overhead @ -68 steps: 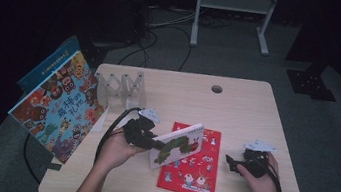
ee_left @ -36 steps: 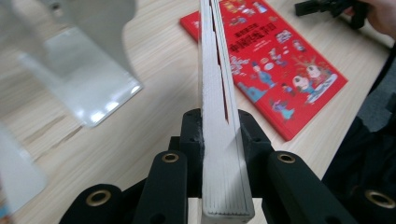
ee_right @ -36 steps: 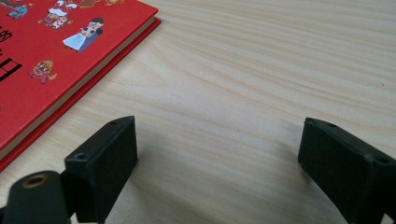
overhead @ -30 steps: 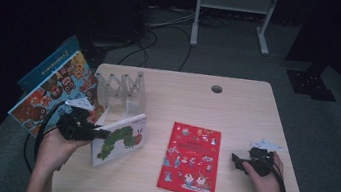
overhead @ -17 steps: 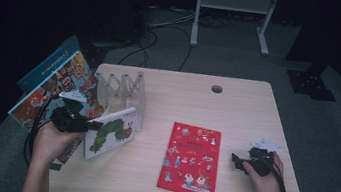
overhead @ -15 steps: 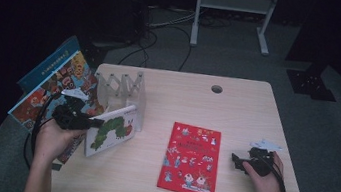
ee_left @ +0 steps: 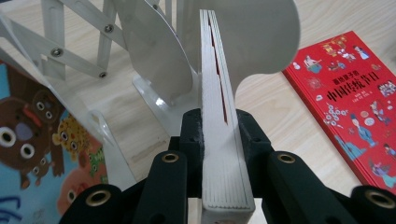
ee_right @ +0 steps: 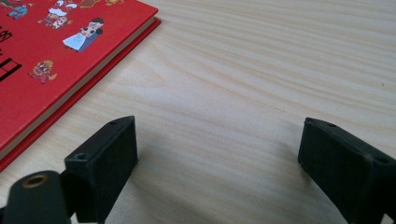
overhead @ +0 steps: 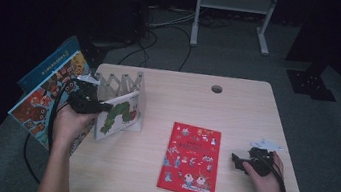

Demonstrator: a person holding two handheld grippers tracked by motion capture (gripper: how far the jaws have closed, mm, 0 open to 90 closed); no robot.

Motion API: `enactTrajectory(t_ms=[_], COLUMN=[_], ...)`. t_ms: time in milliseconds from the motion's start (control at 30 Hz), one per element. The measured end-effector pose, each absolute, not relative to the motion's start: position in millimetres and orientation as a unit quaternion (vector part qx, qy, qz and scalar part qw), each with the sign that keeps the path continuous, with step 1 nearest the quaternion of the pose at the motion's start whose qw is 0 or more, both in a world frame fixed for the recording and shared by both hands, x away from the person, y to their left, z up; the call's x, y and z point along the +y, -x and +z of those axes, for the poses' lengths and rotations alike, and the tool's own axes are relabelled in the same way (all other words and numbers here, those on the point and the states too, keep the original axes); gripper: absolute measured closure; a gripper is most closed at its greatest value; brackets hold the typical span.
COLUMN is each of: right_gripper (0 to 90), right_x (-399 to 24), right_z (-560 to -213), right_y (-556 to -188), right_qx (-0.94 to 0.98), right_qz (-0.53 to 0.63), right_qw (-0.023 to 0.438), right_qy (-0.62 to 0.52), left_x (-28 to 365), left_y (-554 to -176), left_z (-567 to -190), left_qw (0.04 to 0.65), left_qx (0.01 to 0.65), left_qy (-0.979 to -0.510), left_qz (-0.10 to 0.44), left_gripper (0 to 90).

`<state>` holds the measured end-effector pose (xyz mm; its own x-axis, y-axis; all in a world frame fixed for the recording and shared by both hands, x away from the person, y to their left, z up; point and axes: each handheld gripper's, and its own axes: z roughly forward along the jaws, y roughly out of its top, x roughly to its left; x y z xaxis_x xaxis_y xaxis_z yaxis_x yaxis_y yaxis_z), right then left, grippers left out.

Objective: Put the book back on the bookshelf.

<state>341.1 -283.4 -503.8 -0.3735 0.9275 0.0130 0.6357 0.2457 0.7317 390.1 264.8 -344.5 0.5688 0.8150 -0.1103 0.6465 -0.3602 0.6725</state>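
My left gripper [overhead: 100, 108] is shut on the edge of a white picture book [overhead: 119, 113] with a green caterpillar on its cover. It holds the book upright against the white accordion book rack [overhead: 119, 80] at the table's back left. In the left gripper view the jaws pinch the book's [ee_left: 223, 154] page edge, and the rack's dividers [ee_left: 154, 56] stand on both sides just beyond. A red picture book [overhead: 192, 159] lies flat in the middle front. My right gripper [overhead: 239, 162] rests open on the table to the right of it, beside the red book's corner [ee_right: 46, 60].
A large colourful animal book [overhead: 43, 93] leans at the table's left edge, with a blue one behind it. A cable hole [overhead: 217, 89] sits at the table's back centre. A white stand [overhead: 234, 4] and cables are on the floor beyond.
My left gripper has carried the caterpillar book off the red book, over to the left and back up against the rack. The right gripper has stayed in place.
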Motion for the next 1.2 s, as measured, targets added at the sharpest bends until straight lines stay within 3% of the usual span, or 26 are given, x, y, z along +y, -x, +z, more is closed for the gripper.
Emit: enactTrajectory(t_ms=[1200], right_gripper=[11.0], right_x=[-282.9], right_z=[-503.7], right_y=[-342.4], right_qx=[0.758], right_qz=[0.334], right_qw=[0.219], right_qy=[-0.516], left_x=[239.5], left_y=[-402.7], left_z=[-392.2], left_qw=[0.316], left_qx=[0.469], left_qy=[-0.811], left_qz=[0.149], left_gripper=[72.7])
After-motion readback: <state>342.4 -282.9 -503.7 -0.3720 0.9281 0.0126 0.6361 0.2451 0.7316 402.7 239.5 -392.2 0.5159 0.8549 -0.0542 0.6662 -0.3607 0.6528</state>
